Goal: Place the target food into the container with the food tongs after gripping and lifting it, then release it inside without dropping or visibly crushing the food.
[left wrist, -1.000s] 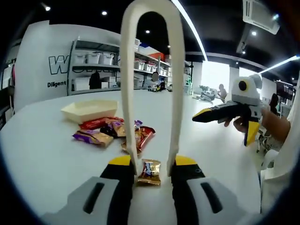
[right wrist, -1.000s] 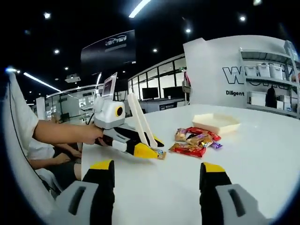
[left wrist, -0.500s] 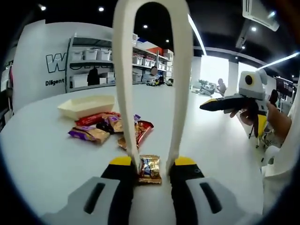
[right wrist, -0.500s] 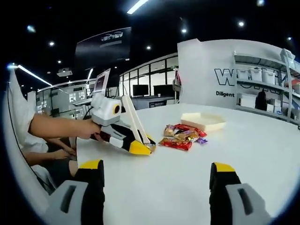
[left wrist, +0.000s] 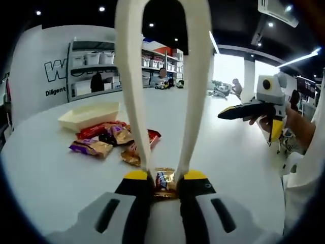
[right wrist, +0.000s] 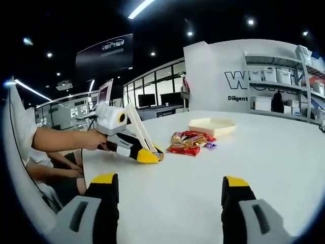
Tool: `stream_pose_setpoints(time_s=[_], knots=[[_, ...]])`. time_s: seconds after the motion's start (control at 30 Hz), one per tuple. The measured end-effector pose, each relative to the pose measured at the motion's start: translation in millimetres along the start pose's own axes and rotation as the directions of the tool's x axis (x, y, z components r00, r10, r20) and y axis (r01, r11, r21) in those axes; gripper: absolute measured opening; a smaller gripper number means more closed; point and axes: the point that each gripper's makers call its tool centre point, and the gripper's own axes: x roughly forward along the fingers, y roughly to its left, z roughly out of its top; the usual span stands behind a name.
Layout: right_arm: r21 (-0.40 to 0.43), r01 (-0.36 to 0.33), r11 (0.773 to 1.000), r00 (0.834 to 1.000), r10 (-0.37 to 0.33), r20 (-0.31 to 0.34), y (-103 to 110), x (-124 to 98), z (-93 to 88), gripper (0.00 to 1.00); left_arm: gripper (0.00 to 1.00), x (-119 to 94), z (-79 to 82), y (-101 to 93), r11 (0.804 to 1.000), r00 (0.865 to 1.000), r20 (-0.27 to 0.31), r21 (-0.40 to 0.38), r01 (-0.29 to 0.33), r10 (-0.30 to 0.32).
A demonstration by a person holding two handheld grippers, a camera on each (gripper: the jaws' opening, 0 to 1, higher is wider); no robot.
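Gripping the food tongs [left wrist: 162, 86], the left hand-held gripper [left wrist: 164, 179] has its jaws drawn close together on the two tong arms, and the tong tips pinch a small gold-wrapped candy [left wrist: 164, 183] from both sides. The candy lies directly ahead of the left hand-held gripper, on the counter [left wrist: 45, 168] near the person's edge, its long axis running along the tongs. The container [left wrist: 89, 115], a shallow cream tray, sits farther across the counter, ahead and to the left, beyond the loose pile of wrapped snacks [left wrist: 114, 140]. The coming move therefore runs forward-left over that pile. The left hand-held gripper is the nearer one; the right hand-held gripper [right wrist: 170, 184] hangs well apart with its jaws wide and empty.

Compared with a second ago, the tong arms stand closer together and the left jaws have narrowed onto the candy.
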Motion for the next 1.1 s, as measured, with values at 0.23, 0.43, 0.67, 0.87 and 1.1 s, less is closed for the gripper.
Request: stream_pose_setpoints(time_s=[0.23, 0.43, 0.67, 0.87, 1.1], knots=[[-0.003, 0.021, 1.0, 1.0, -0.021, -0.014, -4.2, -2.1, -5.9, 0.86, 0.19, -5.3, 7.7, 8.9, 0.997, 1.0, -0.004, -0.078, -0.028, 0.028], [0.0, 0.023, 1.0, 0.999, -0.023, -0.022, -5.0, -2.2, -8.1, 0.88, 0.19, -5.1, 11.9, 5.5, 0.995, 1.0, -0.002, -0.092, -0.025, 0.025], [-0.008, 0.008, 1.0, 1.0, -0.008, -0.022, -3.0, -0.3, -6.1, 0.86, 0.19, -4.0, 35.6, 7.3, 0.999, 1.0, 0.01, -0.045, -0.014, 0.014], [-0.005, 0.017, 1.0, 0.999, -0.017, -0.032, -8.2, 2.4, -6.7, 0.87, 0.2, 3.7, 50.4, 18.6, 0.999, 1.0, 0.022, -0.036, -0.013, 0.014], [-0.015, 0.023, 1.0, 0.999, -0.023, -0.031, -11.4, 0.5, -3.3, 0.87, 0.2, 14.9, 70.8, 34.5, 0.999, 0.999, 0.038, -0.043, -0.012, 0.014]])
